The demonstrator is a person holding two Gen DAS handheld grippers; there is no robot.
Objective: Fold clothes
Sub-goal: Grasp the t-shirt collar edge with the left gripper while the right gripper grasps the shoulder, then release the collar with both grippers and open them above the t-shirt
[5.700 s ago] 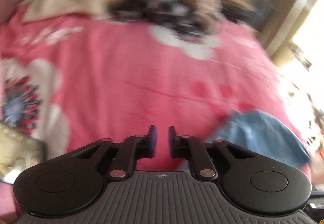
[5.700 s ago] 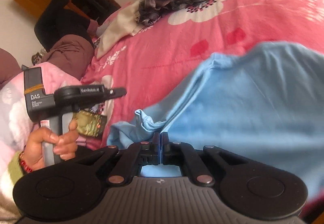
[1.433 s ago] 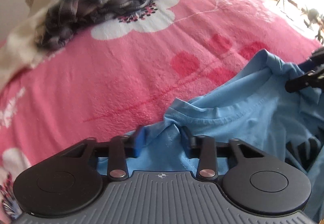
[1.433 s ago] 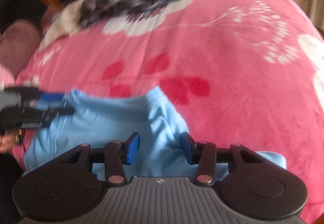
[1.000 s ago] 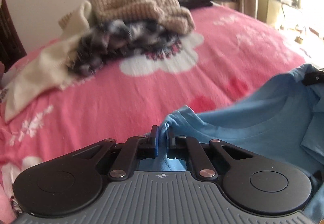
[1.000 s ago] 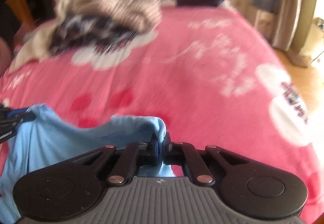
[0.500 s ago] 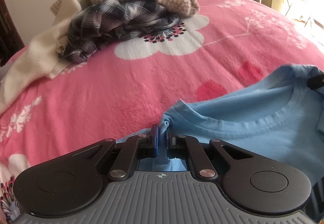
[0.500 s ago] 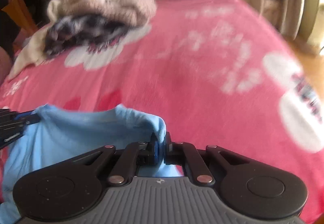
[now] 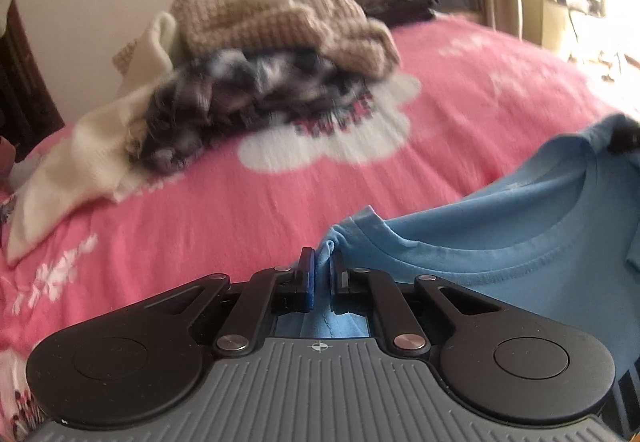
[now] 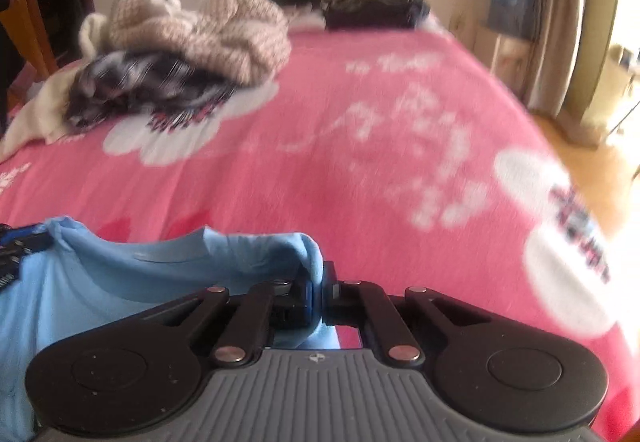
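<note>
Light blue T-shirt (image 9: 500,242): held up over a bed (image 9: 280,210) spread with a pink blanket bearing white flower prints, the ribbed neckline stretched between the two grippers. Left gripper (image 9: 322,268): jaws pressed together, pinching a fold of the shirt's shoulder beside the collar. Right gripper (image 10: 318,284): jaws likewise pressed together, pinching the opposite shoulder, cloth bunched over the fingertips. In the right wrist view the shirt (image 10: 120,274) hangs down to the left, its far corner meeting the other tool at the frame edge. Pile of unfolded clothes (image 9: 256,82): well apart from the shirt, toward the head of the bed; a beige knit sweater on top, a dark plaid garment beneath, a cream piece trailing left. Stack of dark folded clothes (image 10: 372,8): at the far end near the wall. Curtain (image 10: 560,22): at right, beside a bright window.
</note>
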